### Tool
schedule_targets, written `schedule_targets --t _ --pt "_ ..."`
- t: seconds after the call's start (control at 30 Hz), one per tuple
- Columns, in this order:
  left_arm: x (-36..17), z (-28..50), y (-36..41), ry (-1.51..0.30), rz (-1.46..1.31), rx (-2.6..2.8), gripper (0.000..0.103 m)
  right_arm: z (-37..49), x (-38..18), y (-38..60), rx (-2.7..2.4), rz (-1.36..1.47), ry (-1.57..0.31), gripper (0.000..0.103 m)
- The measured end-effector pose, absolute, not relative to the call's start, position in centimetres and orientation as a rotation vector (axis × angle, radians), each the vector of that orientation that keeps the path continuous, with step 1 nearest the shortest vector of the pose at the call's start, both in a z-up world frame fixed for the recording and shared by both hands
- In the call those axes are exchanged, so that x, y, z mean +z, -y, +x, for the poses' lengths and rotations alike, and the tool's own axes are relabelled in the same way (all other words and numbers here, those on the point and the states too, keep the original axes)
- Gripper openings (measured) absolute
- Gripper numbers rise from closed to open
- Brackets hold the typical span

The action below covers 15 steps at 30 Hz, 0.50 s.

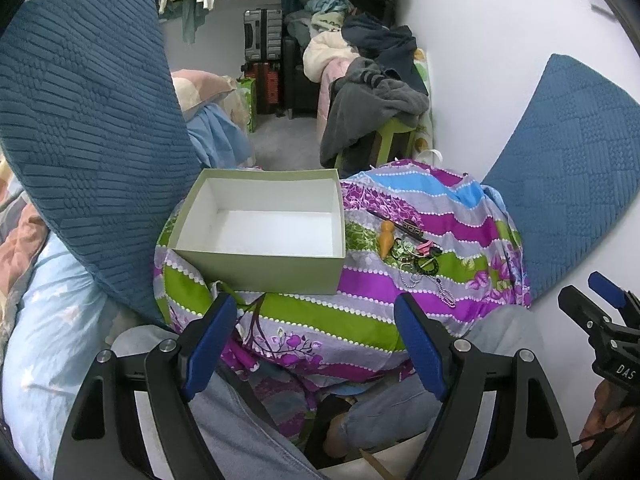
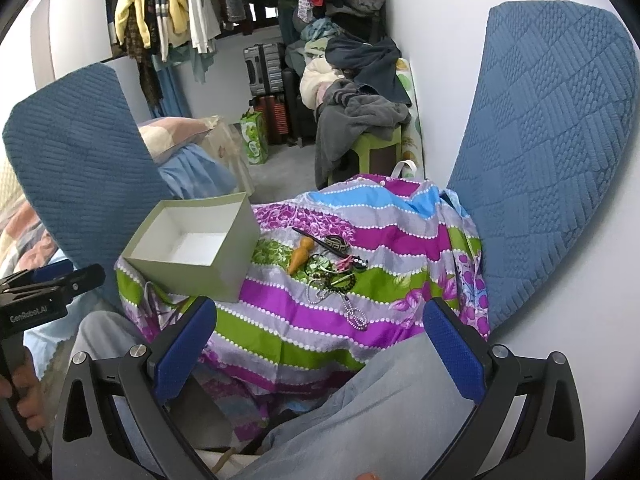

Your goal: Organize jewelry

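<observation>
An open, empty pale green box [image 1: 256, 268] with a white inside stands on a striped floral cloth [image 1: 320, 312]; it also shows in the right wrist view [image 2: 224, 276]. To its right lies a heap of jewelry [image 1: 416, 258], also seen in the right wrist view [image 2: 332, 276]: an orange wooden piece [image 2: 301, 258], a dark hair stick [image 2: 320, 242], and a silver bead chain [image 2: 352, 312]. My left gripper [image 1: 316, 344] is open and empty, held back in front of the box. My right gripper [image 2: 320, 344] is open and empty, short of the jewelry.
Blue quilted cushions [image 1: 88, 128] [image 2: 552, 140] stand at both sides of the cloth-covered surface. The person's grey-trousered legs [image 2: 380, 408] are below. Behind are piles of clothes [image 1: 372, 80], suitcases [image 1: 262, 36] and a white wall.
</observation>
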<state>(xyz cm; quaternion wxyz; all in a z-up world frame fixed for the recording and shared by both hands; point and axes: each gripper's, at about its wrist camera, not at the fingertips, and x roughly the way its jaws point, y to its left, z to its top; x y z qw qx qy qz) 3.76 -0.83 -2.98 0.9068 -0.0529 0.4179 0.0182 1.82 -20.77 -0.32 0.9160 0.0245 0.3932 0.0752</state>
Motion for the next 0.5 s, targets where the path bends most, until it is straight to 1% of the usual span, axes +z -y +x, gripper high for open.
schedule_targets --t 0.17,0.37,0.43,0.47,0.5 --pt "-3.9 5.3 1.1 -0.892 -0.114 0.031 0.081 3.0 -1.1 21.1 0.165 0.053 -0.82 0.103" --pt "-5.4 7.7 1.7 -0.929 -0.13 0.005 0.081 4.9 -2.8 21.8 0.157 0.069 -0.852 0.094" --pt "-6.0 8.7 2.2 -0.935 -0.127 -0.004 0.081 5.8 -3.5 22.2 0.168 0.091 -0.866 0.085" --pt "-6.3 9.2 2.5 -0.94 -0.129 -0.019 0.079 6.0 -3.6 22.2 0.17 0.095 -0.868 0.083" --pt "-6.6 9.8 2.7 -0.949 -0.131 -0.035 0.079 6.5 -4.0 22.4 0.174 0.101 -0.873 0.079"
